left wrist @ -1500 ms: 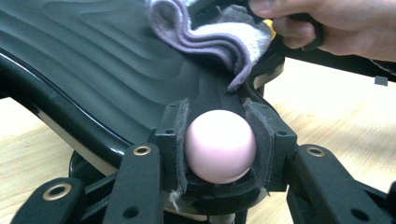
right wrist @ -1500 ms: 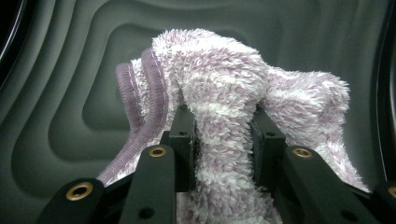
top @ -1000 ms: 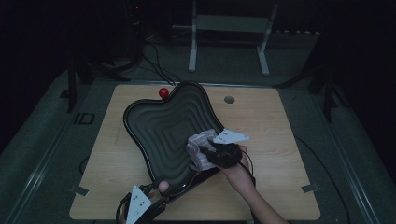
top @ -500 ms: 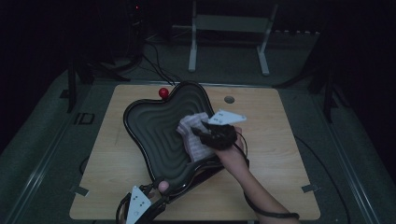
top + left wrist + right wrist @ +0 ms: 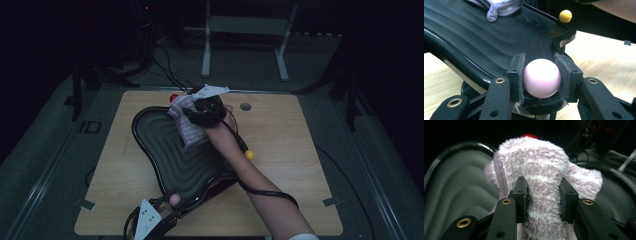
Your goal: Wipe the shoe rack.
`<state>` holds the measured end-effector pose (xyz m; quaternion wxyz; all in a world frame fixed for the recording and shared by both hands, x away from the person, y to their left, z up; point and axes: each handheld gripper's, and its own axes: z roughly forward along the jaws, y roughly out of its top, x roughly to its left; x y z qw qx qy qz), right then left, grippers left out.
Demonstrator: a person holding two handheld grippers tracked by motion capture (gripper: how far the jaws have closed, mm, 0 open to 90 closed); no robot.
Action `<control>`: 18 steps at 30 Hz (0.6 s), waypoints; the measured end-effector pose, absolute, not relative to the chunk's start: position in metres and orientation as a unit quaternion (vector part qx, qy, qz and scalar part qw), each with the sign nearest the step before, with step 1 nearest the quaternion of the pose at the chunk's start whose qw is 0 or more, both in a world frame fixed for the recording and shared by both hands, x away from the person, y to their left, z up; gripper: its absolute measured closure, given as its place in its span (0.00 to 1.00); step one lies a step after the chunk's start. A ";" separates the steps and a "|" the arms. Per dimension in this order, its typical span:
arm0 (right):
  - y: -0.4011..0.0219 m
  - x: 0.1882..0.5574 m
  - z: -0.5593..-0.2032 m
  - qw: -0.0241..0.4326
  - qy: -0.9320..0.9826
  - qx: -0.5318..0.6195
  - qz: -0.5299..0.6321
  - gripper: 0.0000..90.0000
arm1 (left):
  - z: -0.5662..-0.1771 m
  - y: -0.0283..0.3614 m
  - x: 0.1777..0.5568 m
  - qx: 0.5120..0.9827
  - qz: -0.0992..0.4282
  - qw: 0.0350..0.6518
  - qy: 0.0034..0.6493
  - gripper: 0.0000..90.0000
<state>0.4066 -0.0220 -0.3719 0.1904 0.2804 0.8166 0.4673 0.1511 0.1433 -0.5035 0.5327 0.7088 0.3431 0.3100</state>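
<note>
1. Pale wood table (image 5: 310, 200), largest thing here; bare on the person's right side and along the far edge, so plenty of room there for moving.
2. Black glossy tray (image 5: 165, 150), wavy-ribbed and lobed, lying on the left half of the table; near end pinned, far lobe close to the table's far edge. Raised rim all round, a stop for anything dragged across it.
3. Fluffy lilac-and-white striped cloth (image 5: 187, 127), bunched, over the tray's far lobe, touching or just above the ribs; cannot tell which. Probably wiping the tray, hence a fistful rather than a flat sheet.
4. Right gripper (image 5: 200, 112) over that far lobe, pads (image 5: 521, 192) pressing into the cloth from both sides, jaws just been opening a little with the cloth between them. Far rim just ahead, little travel left that way; open tray back toward the person.
5. Left gripper (image 5: 167, 212) at the tray's near end, jaws clamped on the pink ball (image 5: 541, 77) seated at the rim; looks like an anchor to stop the tray sliding under the wiping.
6. Yellow ball (image 5: 249, 154) just beside the tray's right edge, under the right forearm; easy to knock on a pull-back.
7. Red ball (image 5: 173, 97) at the far rim, just beyond the cloth.
</note>
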 end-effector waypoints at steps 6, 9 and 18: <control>-0.023 0.401 -0.383 0.208 0.816 0.280 0.461 0.73 | -0.503 0.143 0.151 0.710 0.310 0.531 0.343 0.67; -0.026 0.396 -0.386 0.211 0.817 0.278 0.458 0.73 | -0.503 0.143 0.151 0.710 0.310 0.531 0.343 0.67; -0.043 0.379 -0.399 0.198 0.824 0.277 0.452 0.73 | -0.503 0.143 0.151 0.710 0.309 0.531 0.344 0.67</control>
